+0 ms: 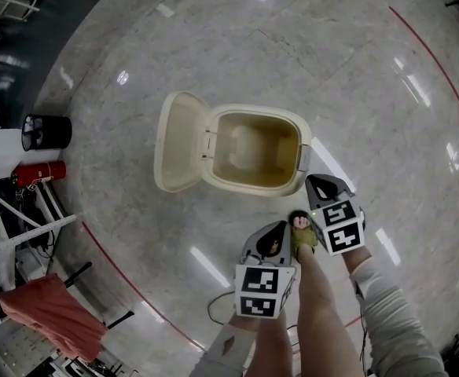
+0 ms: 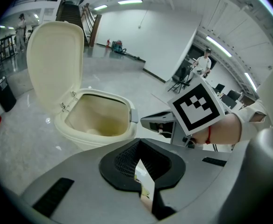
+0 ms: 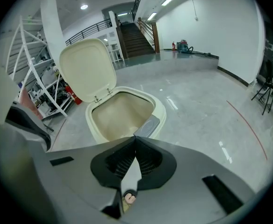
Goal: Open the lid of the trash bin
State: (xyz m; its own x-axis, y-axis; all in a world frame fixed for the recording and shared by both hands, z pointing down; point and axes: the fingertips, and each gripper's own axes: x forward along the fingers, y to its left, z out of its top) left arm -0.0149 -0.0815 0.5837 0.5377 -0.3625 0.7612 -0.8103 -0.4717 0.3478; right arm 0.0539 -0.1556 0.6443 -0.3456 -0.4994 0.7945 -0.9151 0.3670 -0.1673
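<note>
A cream trash bin (image 1: 257, 151) stands on the marble floor with its lid (image 1: 178, 140) swung fully open to the left; the inside looks empty. Its grey pedal (image 1: 304, 157) faces me. The left gripper view shows the open bin (image 2: 96, 120) and its raised lid (image 2: 57, 64); the right gripper view shows the bin (image 3: 122, 113) and lid (image 3: 87, 69) too. My right gripper (image 1: 324, 185) hangs shut just by the pedal. My left gripper (image 1: 275, 232) is shut, further back, above my legs. Neither holds anything.
My sandalled foot (image 1: 300, 230) rests between the grippers. A black waste basket (image 1: 45, 130) and a red fire extinguisher (image 1: 39, 171) sit at the left beside white racks. Red cloth (image 1: 56, 312) lies lower left. A cable (image 1: 214, 305) runs near my feet.
</note>
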